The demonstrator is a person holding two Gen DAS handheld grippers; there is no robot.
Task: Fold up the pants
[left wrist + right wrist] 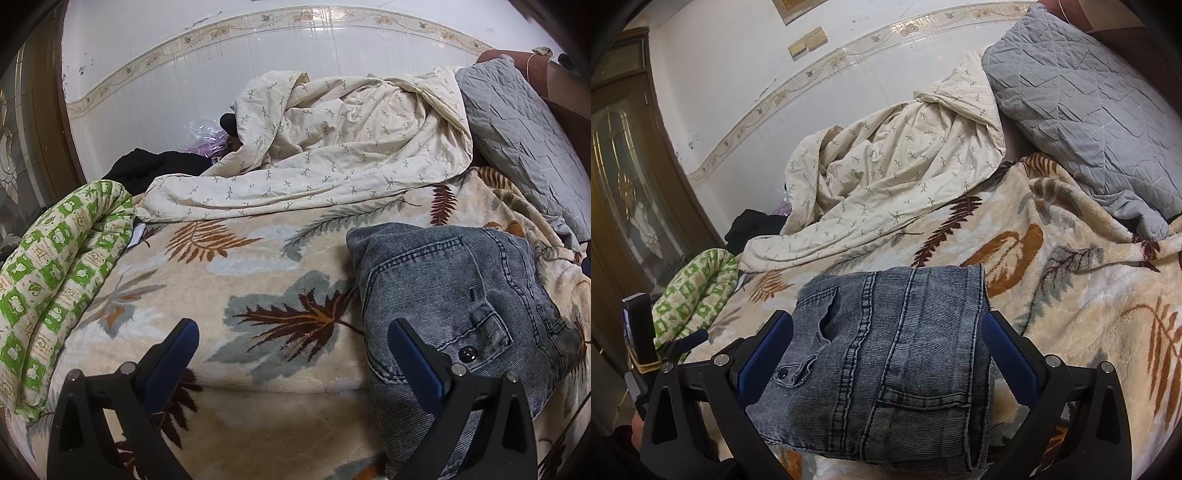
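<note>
Lying folded on the blanket (295, 402), the pants (886, 369) are sitting between the right gripper (886, 328)'s wide fingers. Left gripper (293, 332) is hovering beside them — fingers wide, empty.

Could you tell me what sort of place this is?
Most likely a bedroom: the folded jeans lie on a bed's leaf-patterned blanket, with a rumpled cream duvet and grey quilted pillow behind.

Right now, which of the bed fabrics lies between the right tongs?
The folded grey denim pants lie between the open right tongs; the cream sheet, green quilt and grey pillow lie farther away.
</note>
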